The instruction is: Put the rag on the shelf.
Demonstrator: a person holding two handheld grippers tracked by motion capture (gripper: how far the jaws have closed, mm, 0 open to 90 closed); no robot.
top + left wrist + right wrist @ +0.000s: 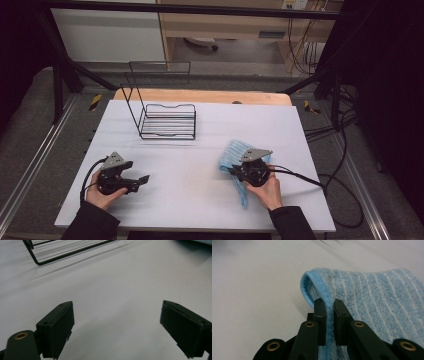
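We are folding towel (372, 302): right hand-held gripper (329, 305) pinching its hem, jaws nearly shut. Left hand-held gripper (117, 327) gaping wide, holding nothing, well left of towel. Next: carrying pinched hem across towel, keeping pinch firm.

Striped blue towel (372, 297), edge pinched

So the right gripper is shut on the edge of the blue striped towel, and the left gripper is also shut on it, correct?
Not quite. The left gripper is open with nothing between its jaws, as the left gripper view shows; it sits apart from the towel. The right gripper is indeed shut on the towel's edge.
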